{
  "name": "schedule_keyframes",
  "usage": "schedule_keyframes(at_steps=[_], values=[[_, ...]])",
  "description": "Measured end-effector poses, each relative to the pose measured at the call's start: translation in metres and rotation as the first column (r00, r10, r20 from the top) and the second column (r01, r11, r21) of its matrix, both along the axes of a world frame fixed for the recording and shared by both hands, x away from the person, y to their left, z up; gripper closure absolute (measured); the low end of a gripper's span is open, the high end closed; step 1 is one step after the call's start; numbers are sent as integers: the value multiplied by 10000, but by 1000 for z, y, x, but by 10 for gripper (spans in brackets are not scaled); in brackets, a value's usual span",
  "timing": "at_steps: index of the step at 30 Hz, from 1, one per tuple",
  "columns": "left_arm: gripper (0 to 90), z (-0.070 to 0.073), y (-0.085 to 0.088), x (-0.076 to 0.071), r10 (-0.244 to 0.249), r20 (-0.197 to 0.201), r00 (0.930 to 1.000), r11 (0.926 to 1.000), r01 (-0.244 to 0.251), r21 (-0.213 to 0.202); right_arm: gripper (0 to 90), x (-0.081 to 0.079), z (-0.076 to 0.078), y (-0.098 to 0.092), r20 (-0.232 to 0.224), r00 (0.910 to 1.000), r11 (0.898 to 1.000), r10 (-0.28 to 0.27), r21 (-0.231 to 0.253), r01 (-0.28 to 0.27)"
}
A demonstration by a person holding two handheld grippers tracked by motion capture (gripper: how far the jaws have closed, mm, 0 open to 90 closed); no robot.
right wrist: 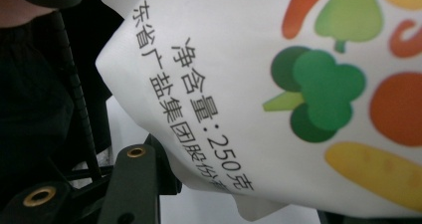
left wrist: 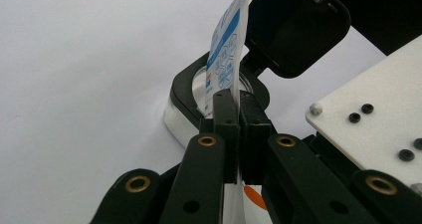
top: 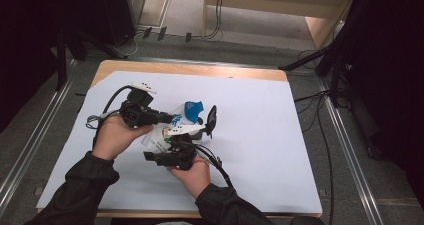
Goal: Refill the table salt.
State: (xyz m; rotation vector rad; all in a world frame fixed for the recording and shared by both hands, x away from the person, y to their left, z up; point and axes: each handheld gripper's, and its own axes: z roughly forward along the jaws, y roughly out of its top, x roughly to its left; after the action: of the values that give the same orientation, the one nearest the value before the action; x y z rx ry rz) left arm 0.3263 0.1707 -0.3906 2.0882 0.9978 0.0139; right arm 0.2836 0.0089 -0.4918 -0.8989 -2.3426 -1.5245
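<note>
Pinching the top edge of a white printed pouch [left wrist: 226, 59] between tightly pressed jaws, left gripper [top: 169, 118] at the left of the table, apparently to keep the bag upright above a small white container [left wrist: 174, 119] with black rim and open black lid [left wrist: 293, 27]. Gripping the pouch lower down, on its vegetable-printed face [right wrist: 318, 84], right gripper [top: 182, 144], jaws part-spread around the bag's body, probably to steady or tip it for pouring. Beneath, pale blue-white sheet [top: 260, 135] over a wooden tabletop [top: 200, 69]; beyond, grey floor [top: 340, 150] with trailing cables [top: 320, 135], dark stands and light wooden furniture [top: 280, 5].
</note>
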Motion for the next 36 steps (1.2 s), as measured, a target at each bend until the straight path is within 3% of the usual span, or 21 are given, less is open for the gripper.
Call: schedule_keyframes(at_steps=[15, 21, 36], values=[[854, -6, -2, 5, -432, -188, 9989, 9990, 429, -119, 539, -2, -8, 0, 204, 9998, 9995, -79, -298, 85], [839, -9, -5, 7, -698, -141, 9975, 9975, 699, 54, 537, -4, -11, 0, 223, 9997, 9993, -116, -363, 124], [826, -10, -7, 15, -786, -76, 9969, 9969, 786, -19, 529, -8, -16, -4, 393, 9991, 9979, -149, -631, 174]])
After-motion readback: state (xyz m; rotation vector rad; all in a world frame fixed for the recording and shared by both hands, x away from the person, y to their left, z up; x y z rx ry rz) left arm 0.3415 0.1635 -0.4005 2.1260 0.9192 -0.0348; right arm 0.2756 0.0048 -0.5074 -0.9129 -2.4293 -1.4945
